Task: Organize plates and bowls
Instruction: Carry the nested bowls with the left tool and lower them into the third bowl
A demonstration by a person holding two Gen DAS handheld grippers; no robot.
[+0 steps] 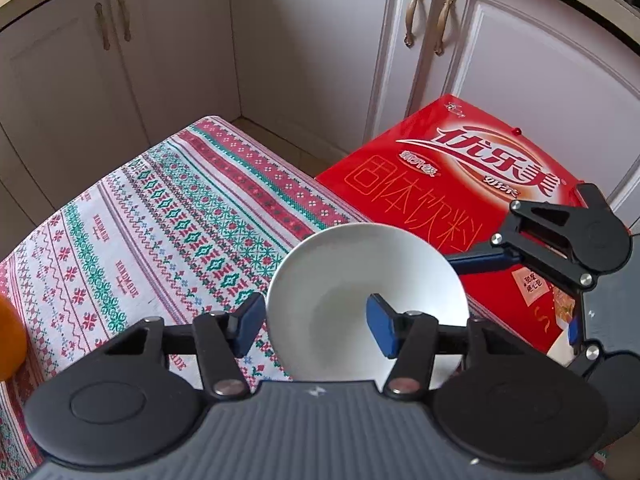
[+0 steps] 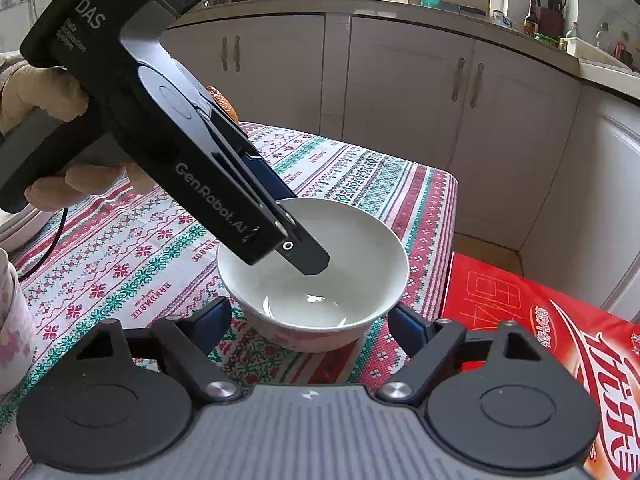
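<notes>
Kitchen cabinets behind a patterned tablecloth [image 2: 132,248] on which the white bowl [image 2: 320,280] stands upright: left gripper [image 1: 316,320] straddles its near rim, narrowed but not visibly pinching, while right gripper [image 2: 308,320] brackets its base, jaws wide, presumably to steady a lift.

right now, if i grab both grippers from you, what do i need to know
Left gripper: straddles the rim of the white bowl, one finger inside and one outside; unclear if clamped.
Right gripper: open, fingers flanking the bowl, no clear contact.
Bowl: upright on the tablecloth, near the edge by the red box.
Done: nothing visibly stacked.
Left: secure the grip, lift, sort it.
</notes>
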